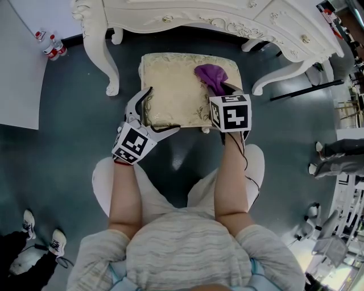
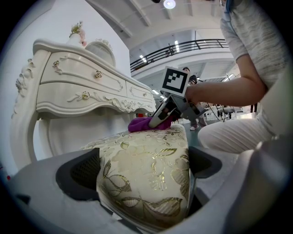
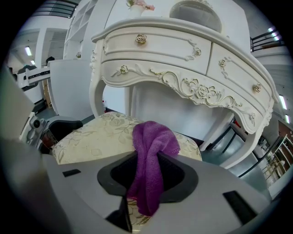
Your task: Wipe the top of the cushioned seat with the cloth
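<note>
Closest in, the left claw point(image 2: 144, 170) was clamped on the near left corner of the cushioned seat point(image 1: 170, 85), with padding filling the whole gap, so I'd guess it was just steadying things. The seat's a cream and gold floral brocade, puffy, and probably gives under pressure. Further back, the right claw point(image 3: 149, 176) was pinched shut on the purple cloth point(image 3: 153, 137), which sat bunched on the seat top near the far right corner. It looked like terry, soft and floppy, next to no weight I'd say. Gripping a bunched fold like that seemed right, with enough left loose to drag flat. A white carved dressing table point(image 1: 227, 17) stood behind.
</note>
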The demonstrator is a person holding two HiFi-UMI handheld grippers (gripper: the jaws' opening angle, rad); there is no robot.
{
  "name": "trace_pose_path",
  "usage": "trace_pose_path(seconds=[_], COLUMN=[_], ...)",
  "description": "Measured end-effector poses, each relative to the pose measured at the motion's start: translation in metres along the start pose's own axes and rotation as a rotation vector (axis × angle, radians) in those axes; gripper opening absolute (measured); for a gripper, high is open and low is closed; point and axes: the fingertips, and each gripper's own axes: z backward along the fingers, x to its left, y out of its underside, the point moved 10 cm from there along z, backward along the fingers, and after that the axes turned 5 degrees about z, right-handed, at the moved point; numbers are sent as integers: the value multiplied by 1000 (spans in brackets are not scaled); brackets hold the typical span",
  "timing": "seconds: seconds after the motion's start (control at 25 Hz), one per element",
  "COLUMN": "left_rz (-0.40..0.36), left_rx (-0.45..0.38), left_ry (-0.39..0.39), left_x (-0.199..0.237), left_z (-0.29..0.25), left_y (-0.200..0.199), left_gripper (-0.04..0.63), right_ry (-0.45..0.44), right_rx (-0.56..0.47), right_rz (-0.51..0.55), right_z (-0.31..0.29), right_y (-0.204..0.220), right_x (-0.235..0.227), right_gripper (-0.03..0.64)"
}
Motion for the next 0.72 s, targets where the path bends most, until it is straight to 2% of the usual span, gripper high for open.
trace_pose_path(seconds=[0.72], left_rz=[20], left_rx=[2], left_ry=[6], left_x=[-1], left_z=[-1], left_y=[7], left_gripper=[594], right_ry=[-64], right_rx=[-21], right_rz=[47], right_z=[-4], right_y=[-17], right_x=[27], right_gripper=[114])
